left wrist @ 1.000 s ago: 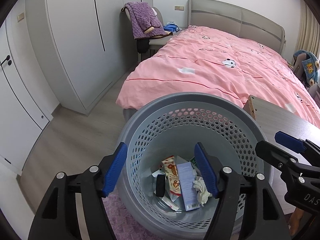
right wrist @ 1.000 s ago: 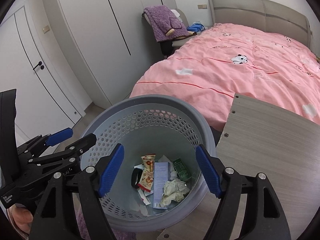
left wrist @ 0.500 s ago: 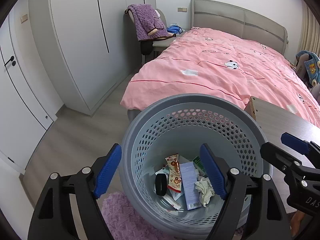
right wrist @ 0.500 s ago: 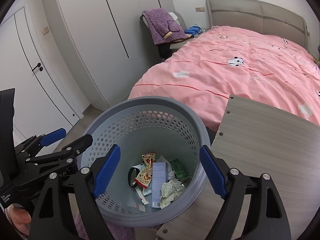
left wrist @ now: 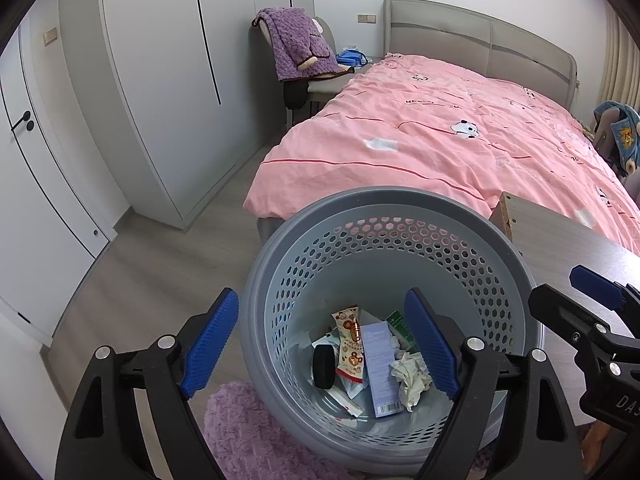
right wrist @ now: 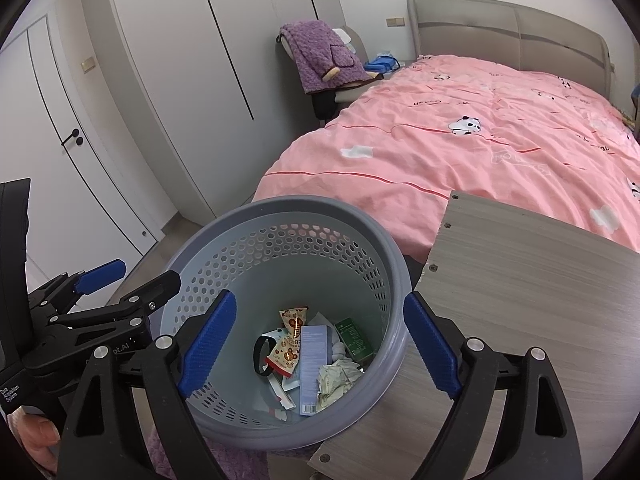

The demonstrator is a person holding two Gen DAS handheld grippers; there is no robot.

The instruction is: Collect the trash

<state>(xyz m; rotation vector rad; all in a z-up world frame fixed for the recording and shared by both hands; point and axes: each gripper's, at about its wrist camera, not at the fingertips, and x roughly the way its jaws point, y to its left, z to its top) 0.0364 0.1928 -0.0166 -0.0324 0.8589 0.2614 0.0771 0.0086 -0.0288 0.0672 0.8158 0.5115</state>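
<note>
Through the left wrist camera I am looking down into the grey perforated bin (left wrist: 390,320), which is standing on the floor between the purple rug (left wrist: 256,436) and the wooden table (left wrist: 568,240). My left gripper (left wrist: 325,346) is hovering over the near rim with its blue pads spread wide; its jaws have just been opening, and nothing is pinched between them. The trash is already lying at the bottom: a snack wrapper (left wrist: 350,346), a blue-grey carton (left wrist: 380,368), a crumpled tissue (left wrist: 410,380), a black band (left wrist: 323,368) and a green box (left wrist: 400,326). The right gripper (left wrist: 580,300) is showing at the right edge, over the table.

Through the right wrist camera I am seeing the same bin (right wrist: 280,216) from the table side, its rim tucked just against the table edge (right wrist: 520,280). The right gripper (right wrist: 316,346) is also standing wide and empty, and its jaws have just been opening too. The left gripper (right wrist: 132,280) is sitting at the left, beside the bin wall, fingers apart.

I am judging this as the moment right after a drop, with both tools freed over the bin. I am seeing no loose litter on the table, bed (right wrist: 480,140) or floor, so next I am expecting to pull both grippers back and sweep the cameras around for anything left.
</note>
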